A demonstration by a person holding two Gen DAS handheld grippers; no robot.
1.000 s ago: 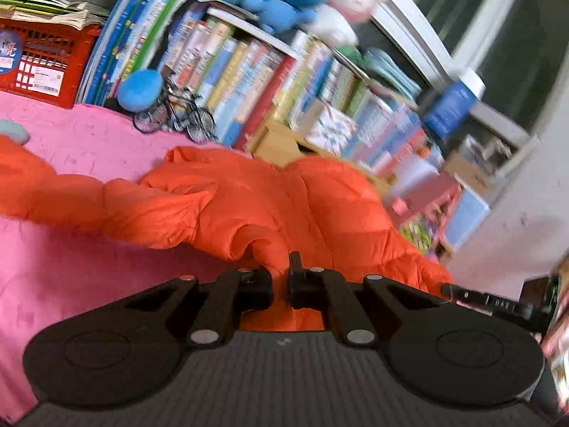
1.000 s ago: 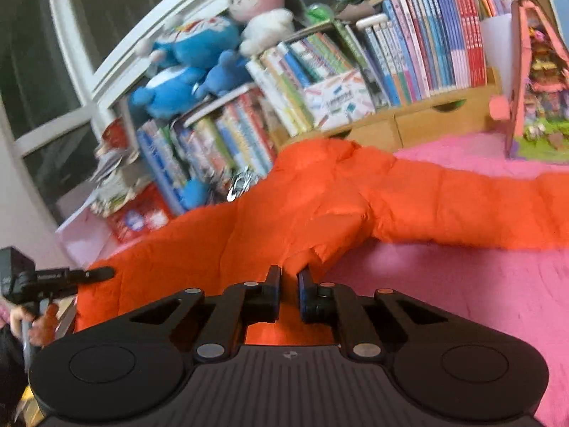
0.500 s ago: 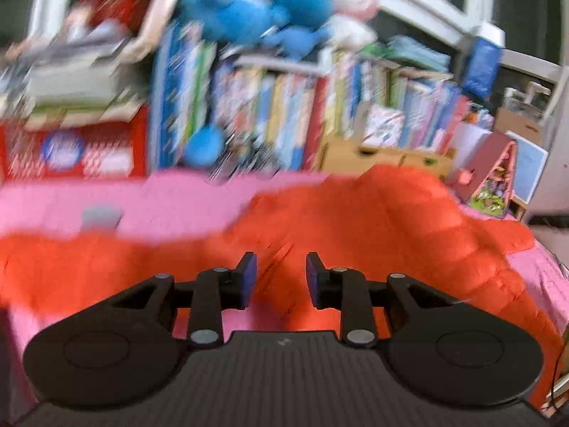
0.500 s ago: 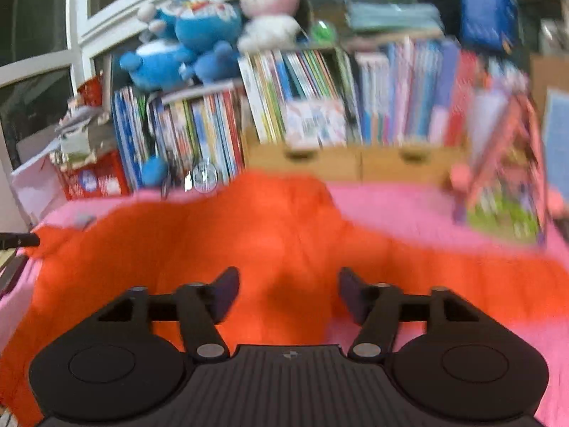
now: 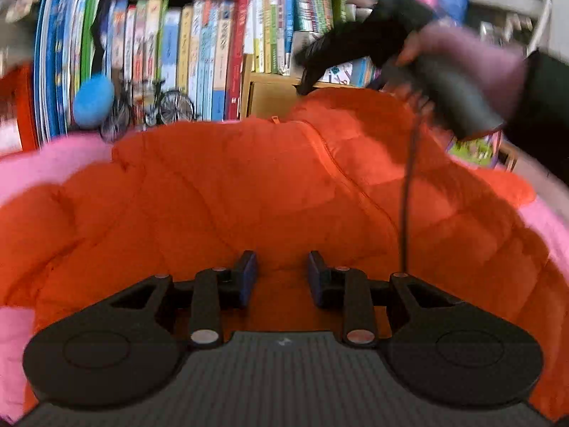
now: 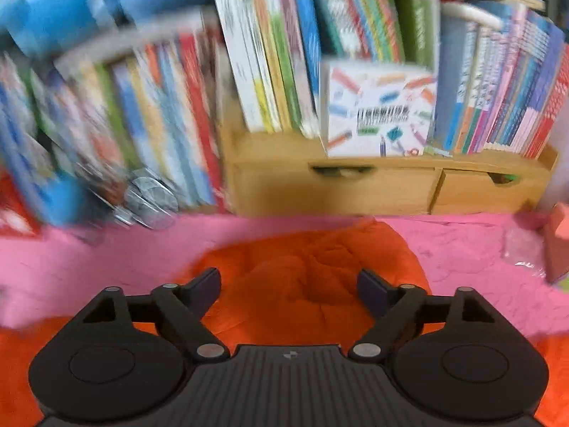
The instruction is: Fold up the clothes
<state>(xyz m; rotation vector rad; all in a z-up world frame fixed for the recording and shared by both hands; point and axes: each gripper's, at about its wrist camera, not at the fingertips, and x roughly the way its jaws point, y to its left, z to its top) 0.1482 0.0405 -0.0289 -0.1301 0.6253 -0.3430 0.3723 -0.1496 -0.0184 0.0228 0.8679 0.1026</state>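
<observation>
An orange puffer jacket (image 5: 249, 192) lies spread on the pink cover (image 5: 53, 156), its zipper running down the middle. My left gripper (image 5: 282, 277) hovers open over the jacket's near part, nothing between its fingers. In the right wrist view a rounded part of the same jacket (image 6: 306, 277) sits under my right gripper (image 6: 288, 286), which is wide open and holds nothing. The left wrist view also catches that right-hand tool (image 5: 355, 46) up at the right, held by a person's hand (image 5: 473, 60), its cable hanging over the jacket.
Rows of books (image 6: 284, 71) stand at the back above a wooden drawer unit (image 6: 355, 185). A small model bicycle (image 5: 160, 106) and a blue ball (image 5: 93, 101) sit at the cover's far edge. A pink toy house corner (image 6: 558, 238) is at the right.
Both grippers let go of the jacket and opened. They moved forward over it, the right one toward the bookshelf side. The jacket now lies flatter.
</observation>
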